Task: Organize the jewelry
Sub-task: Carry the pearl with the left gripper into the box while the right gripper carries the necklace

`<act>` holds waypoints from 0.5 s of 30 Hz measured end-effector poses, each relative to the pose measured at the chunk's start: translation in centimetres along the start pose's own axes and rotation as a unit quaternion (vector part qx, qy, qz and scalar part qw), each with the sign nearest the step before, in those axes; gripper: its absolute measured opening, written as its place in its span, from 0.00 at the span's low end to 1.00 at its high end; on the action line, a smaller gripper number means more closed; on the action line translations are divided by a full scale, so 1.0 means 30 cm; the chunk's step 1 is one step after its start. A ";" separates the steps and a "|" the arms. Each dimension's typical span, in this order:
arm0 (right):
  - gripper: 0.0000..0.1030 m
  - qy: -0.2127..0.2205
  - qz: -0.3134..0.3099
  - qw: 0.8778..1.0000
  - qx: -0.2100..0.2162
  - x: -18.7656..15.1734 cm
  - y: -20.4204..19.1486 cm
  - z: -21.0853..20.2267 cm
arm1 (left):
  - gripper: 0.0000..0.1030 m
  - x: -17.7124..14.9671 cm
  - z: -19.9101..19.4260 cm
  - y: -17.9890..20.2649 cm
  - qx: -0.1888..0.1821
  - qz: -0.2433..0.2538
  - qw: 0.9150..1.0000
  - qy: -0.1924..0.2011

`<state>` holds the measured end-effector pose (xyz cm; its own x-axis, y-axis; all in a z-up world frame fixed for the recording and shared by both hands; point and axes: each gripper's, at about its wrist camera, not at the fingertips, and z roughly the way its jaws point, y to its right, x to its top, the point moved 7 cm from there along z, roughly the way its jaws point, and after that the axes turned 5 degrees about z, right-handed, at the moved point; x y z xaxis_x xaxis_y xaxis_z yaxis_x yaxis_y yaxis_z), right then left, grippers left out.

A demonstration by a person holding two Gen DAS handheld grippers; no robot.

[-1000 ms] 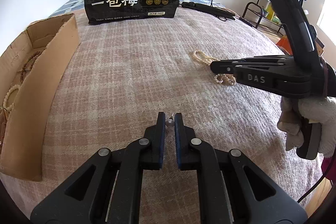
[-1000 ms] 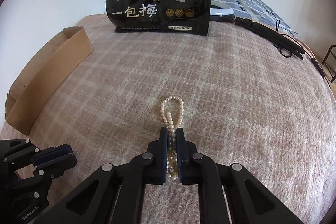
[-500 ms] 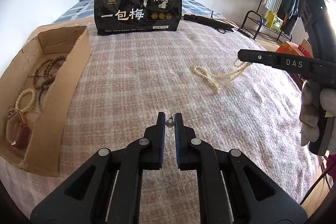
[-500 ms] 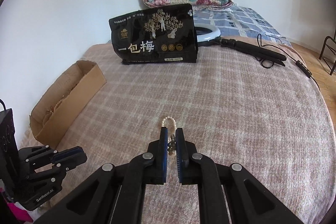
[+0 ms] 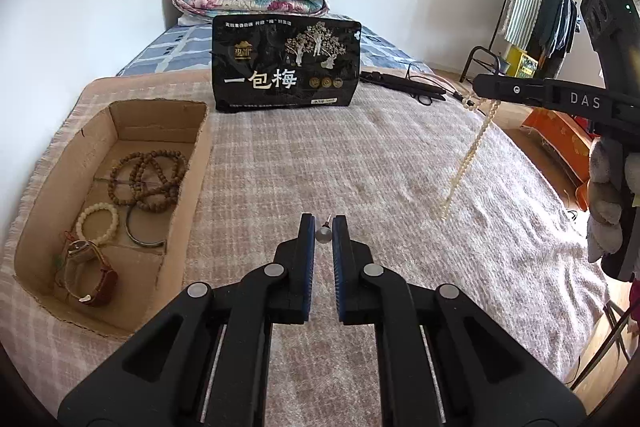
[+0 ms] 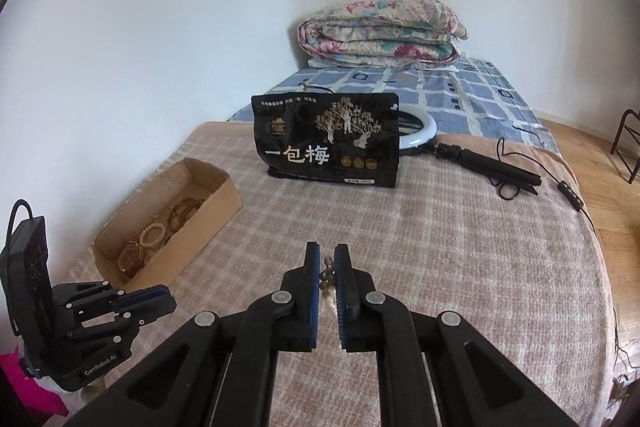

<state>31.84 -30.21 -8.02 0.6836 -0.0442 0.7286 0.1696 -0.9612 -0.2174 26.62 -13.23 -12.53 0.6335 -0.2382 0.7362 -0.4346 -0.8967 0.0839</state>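
My left gripper (image 5: 323, 233) is shut on a small pearl earring (image 5: 323, 234), held above the checked blanket. My right gripper (image 6: 327, 267) is shut on a pearl necklace (image 5: 466, 163); in the left wrist view the strand hangs free from its tip, high at the right. In the right wrist view only a few beads (image 6: 328, 273) show between the pads. A cardboard box (image 5: 188, 187) lies at the left with wooden bead bracelets (image 5: 148, 179), a white bead bracelet (image 5: 98, 221), a bangle and a watch (image 5: 90, 277) inside. The box also shows in the right wrist view (image 6: 208, 223).
A black snack bag (image 5: 286, 67) stands at the back of the blanket. Behind it lie a ring light on a folded tripod (image 6: 480, 163) with its cable, and a folded floral quilt (image 6: 380, 35). A clothes rack (image 5: 532, 15) stands off the bed at the right.
Both grippers have risen well above the blanket. The right gripper lifted the pearl necklace off the bed, so it now dangles. The left still holds the earring.
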 end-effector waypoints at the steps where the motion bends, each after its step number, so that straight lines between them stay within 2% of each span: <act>1: 0.04 0.003 -0.004 1.000 0.001 0.012 -0.016 -0.007 | 0.07 0.006 -0.012 -0.015 0.002 -0.002 1.000 0.003; 15: 0.04 0.027 -0.043 0.998 0.041 0.156 -0.285 -0.014 | 0.07 0.043 -0.149 -0.263 0.048 -0.024 0.998 0.033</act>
<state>33.30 -22.30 -2.48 0.6256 0.0204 0.7798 0.2846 -0.9367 -0.2039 28.01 -4.78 -9.24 0.6068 -0.1715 0.7762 -0.3396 -0.9388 0.0580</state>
